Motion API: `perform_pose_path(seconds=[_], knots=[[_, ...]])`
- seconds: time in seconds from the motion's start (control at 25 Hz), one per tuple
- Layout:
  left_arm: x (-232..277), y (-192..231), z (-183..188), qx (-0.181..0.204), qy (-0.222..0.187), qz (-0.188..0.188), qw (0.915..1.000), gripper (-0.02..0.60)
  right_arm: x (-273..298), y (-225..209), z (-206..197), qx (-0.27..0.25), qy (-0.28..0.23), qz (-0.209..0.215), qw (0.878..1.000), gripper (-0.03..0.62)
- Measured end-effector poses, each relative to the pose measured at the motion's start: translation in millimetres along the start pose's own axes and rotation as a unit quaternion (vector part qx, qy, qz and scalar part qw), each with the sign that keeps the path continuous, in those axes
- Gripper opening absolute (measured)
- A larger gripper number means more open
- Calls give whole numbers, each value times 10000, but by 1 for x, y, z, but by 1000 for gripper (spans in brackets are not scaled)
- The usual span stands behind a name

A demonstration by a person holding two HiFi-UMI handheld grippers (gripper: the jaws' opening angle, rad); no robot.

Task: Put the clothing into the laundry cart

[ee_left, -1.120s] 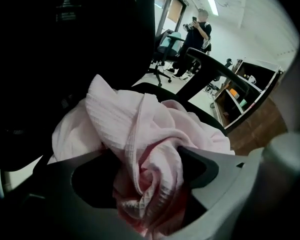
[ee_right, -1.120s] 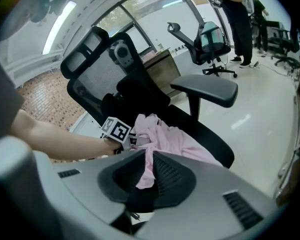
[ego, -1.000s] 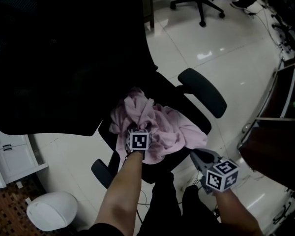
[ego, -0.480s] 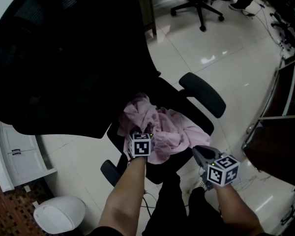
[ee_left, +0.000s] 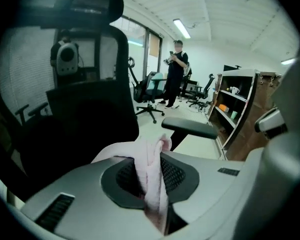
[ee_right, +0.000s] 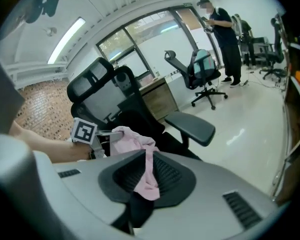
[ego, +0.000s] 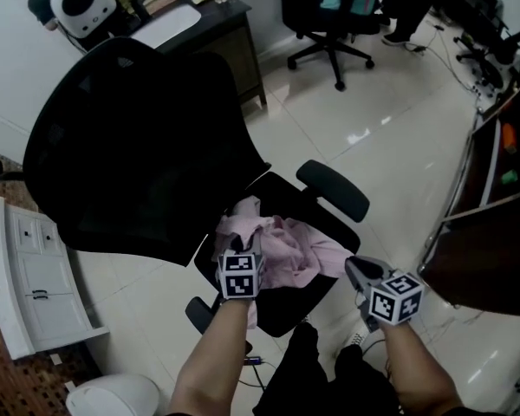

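A pink garment (ego: pixel 290 248) lies crumpled on the seat of a black office chair (ego: pixel 147 146). My left gripper (ego: pixel 248 248) is at the near left side of the garment and shut on a fold of it; in the left gripper view the pink cloth (ee_left: pixel 151 171) is pinched between the pads (ee_left: pixel 177 176). My right gripper (ego: pixel 354 267) touches the garment's right edge. In the right gripper view a pink strip (ee_right: pixel 147 176) sits in the narrow slit between its nearly closed jaws. No laundry cart is in view.
The chair's right armrest (ego: pixel 332 189) sticks out beyond the garment. A white drawer cabinet (ego: pixel 30 276) stands at the left and a wooden shelf unit (ego: pixel 494 172) at the right. A desk (ego: pixel 199 24) and more office chairs are behind. A person (ee_left: pixel 177 69) stands far off.
The left gripper has closed on the garment's fold and drawn it slightly up and toward me. The head view has tilted up, so more of the room shows. The right gripper stays by the garment's edge.
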State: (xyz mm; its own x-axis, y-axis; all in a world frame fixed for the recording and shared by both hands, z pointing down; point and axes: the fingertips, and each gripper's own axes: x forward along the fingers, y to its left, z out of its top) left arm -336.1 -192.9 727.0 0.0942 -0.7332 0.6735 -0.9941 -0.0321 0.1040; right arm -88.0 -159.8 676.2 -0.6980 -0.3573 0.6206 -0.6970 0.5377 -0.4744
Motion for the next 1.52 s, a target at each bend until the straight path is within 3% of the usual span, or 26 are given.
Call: perform_pose_path(seconds=[0.2,0.4,0.64,0.8,1.0,1.24,1.52], knots=[[-54,-35,78,473,-637,-236,9966,51,-71,-25,38,-208,-428,-465,9978,62],[-111,-84,149,848,-1377,-533,9854,51,-147,-31,81,-354,-1100,-718,9907,63],[-169,-158,237,1444,-2159,-1237,9577,51,-231,-23,127,-560,-1852,-1131,9746,61],[-193,-228,290,1802,-2513,-1793,9339,51,-296,-34,154,-603,-2272,-1747,9561,63],[-219,-315,327,2048,-2726,-2449,9076,51,-404,-43,173,-494,-2962,-2375,9238,62],[-255,-408,343,2346,-2912,-2953,8792,51,-526,-59,147,-283,-3427,-3051,8881,61],[-311,-516,350,2588,-3039,-3318,8547,51,-645,-68,110,-222,-3699,-3483,8610,61]])
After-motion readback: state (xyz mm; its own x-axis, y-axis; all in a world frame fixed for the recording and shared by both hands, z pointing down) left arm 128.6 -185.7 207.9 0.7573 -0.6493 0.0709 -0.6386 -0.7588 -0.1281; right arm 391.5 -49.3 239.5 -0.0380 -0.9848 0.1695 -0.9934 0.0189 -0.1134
